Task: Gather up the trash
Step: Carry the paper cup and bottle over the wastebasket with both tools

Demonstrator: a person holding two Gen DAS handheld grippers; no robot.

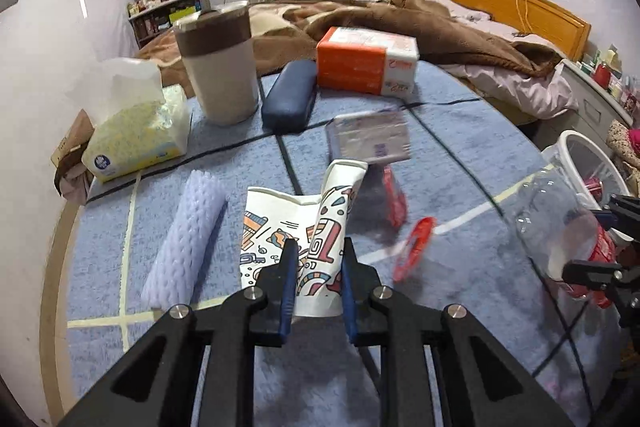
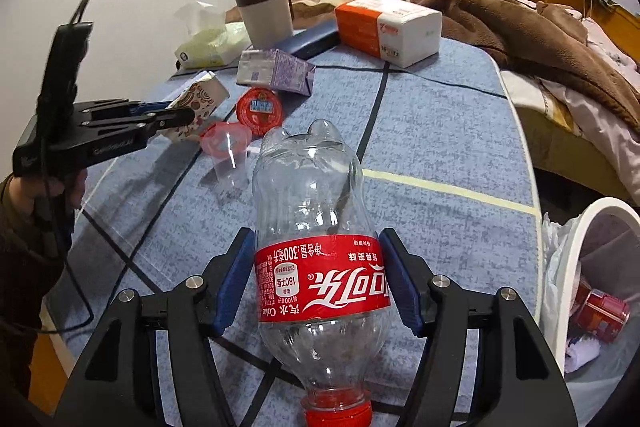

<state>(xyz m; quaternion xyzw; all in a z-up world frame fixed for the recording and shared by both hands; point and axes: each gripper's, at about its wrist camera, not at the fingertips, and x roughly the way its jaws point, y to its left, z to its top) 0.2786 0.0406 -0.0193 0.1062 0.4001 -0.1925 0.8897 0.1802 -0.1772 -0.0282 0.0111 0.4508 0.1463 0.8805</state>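
Observation:
My left gripper (image 1: pixel 319 251) is shut on a crushed paper cup (image 1: pixel 320 215) printed with colourful drawings, held just above the blue table mat (image 1: pixel 460 155). From the right wrist view, that left gripper (image 2: pixel 176 115) and its cup (image 2: pixel 200 95) sit at the left. My right gripper (image 2: pixel 316 239) is shut on a clear cola bottle (image 2: pixel 308 187) with a red label, cap towards the camera. On the mat lie a purple carton (image 2: pixel 276 71), a red-lidded tub (image 2: pixel 260 107), a clear cup with a red rim (image 2: pixel 226 143) and a white foam net (image 1: pixel 184 239).
A white lined bin (image 2: pixel 568 247) holding a red can stands off the table's right edge. At the back of the table are a mug (image 1: pixel 220 67), a blue case (image 1: pixel 288 95), an orange tissue pack (image 1: pixel 364 61) and a yellow tissue pack (image 1: pixel 136 131). A bed lies beyond.

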